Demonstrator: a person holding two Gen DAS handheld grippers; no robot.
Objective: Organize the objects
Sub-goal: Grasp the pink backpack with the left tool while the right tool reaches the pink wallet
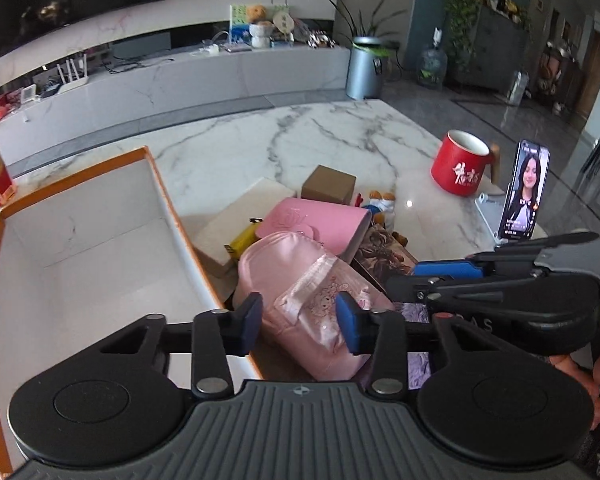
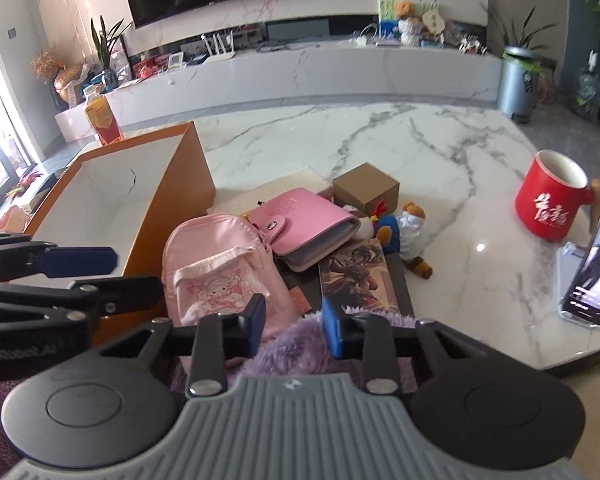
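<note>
A small pink backpack point(image 1: 300, 304) lies on a pile beside an open orange box point(image 1: 100, 240) with a white inside. My left gripper point(image 1: 298, 318) is open, its blue pads on either side of the backpack, above it. My right gripper point(image 2: 293, 320) is open over a purple fluffy item point(image 2: 296, 350), just right of the backpack point(image 2: 220, 272). The pile also holds a pink wallet point(image 2: 308, 224), a brown cube box point(image 2: 366, 190), a picture book point(image 2: 356, 276) and a plush duck toy point(image 2: 404, 232). The orange box point(image 2: 168, 184) is empty.
A red mug point(image 2: 552, 204) and a phone on a stand point(image 2: 596, 264) stand at the right of the marble table point(image 2: 380, 140). A drink carton point(image 2: 102, 118) stands behind the box. A flat beige board point(image 1: 240, 216) lies under the pile.
</note>
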